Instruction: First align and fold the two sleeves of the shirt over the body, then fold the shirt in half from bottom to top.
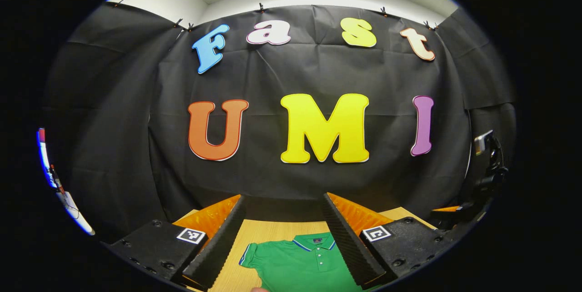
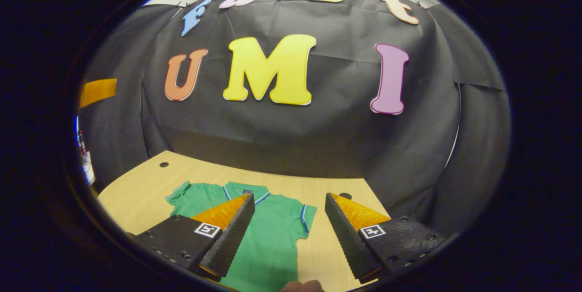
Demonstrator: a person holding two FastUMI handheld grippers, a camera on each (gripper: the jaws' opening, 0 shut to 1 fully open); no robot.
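So, risks as the frames stood, biggest item first:

- Table (image 2: 136, 192): pale wood, ran across the lower part of both views. The surface looked smooth, so a one-sided pull would likely have dragged the whole garment instead of folding it.
- Shirt (image 2: 268, 237): green polo, lay flat at bottom centre of the right gripper view, collar toward the wall, both sleeves spread out and unfolded. No fold made yet.
- Left gripper (image 1: 284, 237): fingers apart, holding nothing, raised above the shirt at the bottom of its view. Coming down onto the body rather than the sleeve (image 1: 250, 255) would probably have bunched the cloth.
- Right gripper (image 2: 288, 233): fingers apart, empty, hung over the shirt's right half. The right-hand sleeve (image 2: 305, 219) sat just between its fingers; a shallow pinch could have slipped off the hem.
- Collar (image 1: 313, 242): uneven sleeve folds would likely have skewed the later bottom-to-top fold against it.
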